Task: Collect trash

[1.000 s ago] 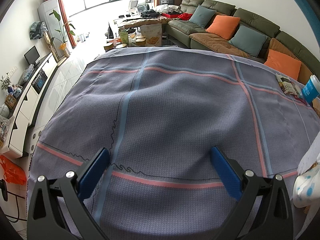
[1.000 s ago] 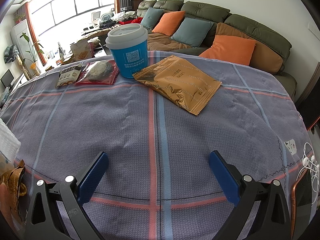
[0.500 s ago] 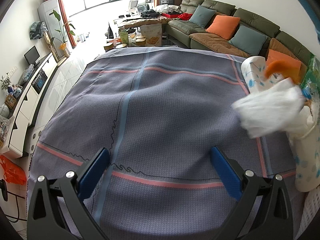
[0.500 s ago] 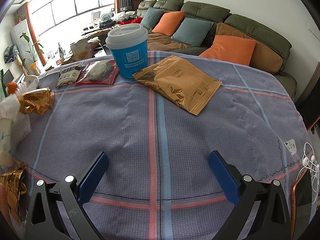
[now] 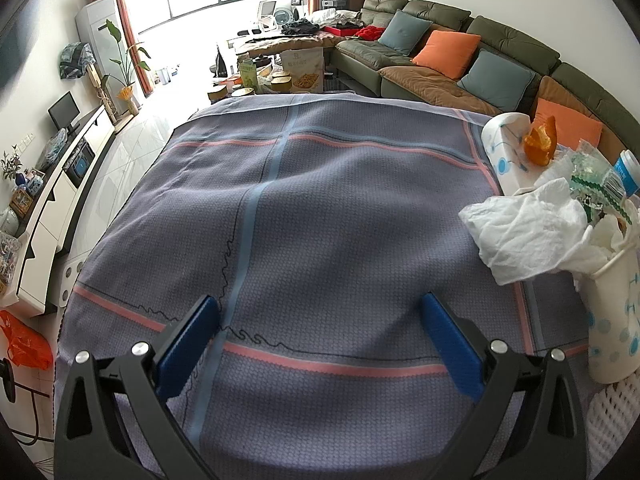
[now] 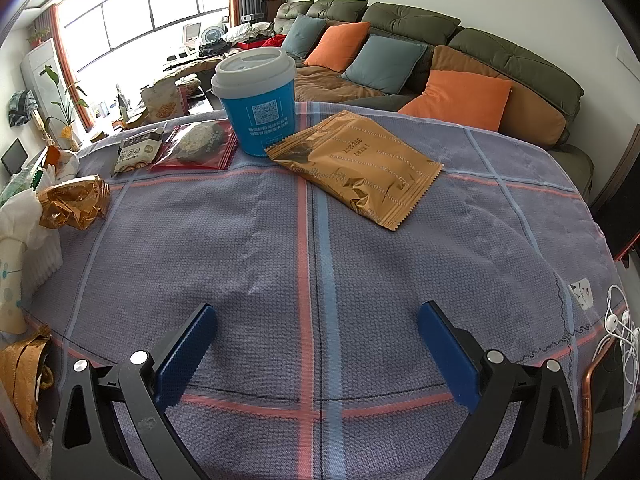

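Note:
My left gripper [image 5: 320,322] is open and empty above the grey checked tablecloth [image 5: 320,200]. At its right stands a white spotted bin [image 5: 610,300] stuffed with crumpled tissue [image 5: 528,232] and wrappers. My right gripper [image 6: 316,332] is open and empty over the cloth. Ahead of it lie a gold snack packet [image 6: 356,164], a blue cup with a white lid [image 6: 258,100], a red wrapper [image 6: 196,148] and a small dark-and-white packet [image 6: 138,150]. The bin [image 6: 10,280] stands at the left edge there, with a crumpled gold wrapper [image 6: 74,202] on top.
A phone [image 6: 604,396] and white earphones [image 6: 622,332] lie at the right edge of the table. A gold bag [image 6: 24,380] sits at the lower left. A green sofa [image 6: 440,52] with cushions runs behind the table. A white foam pad [image 5: 600,420] lies under the bin.
The full bin has come in from the side and now stands upright on the table between the two grippers. Both grippers have stayed still and open.

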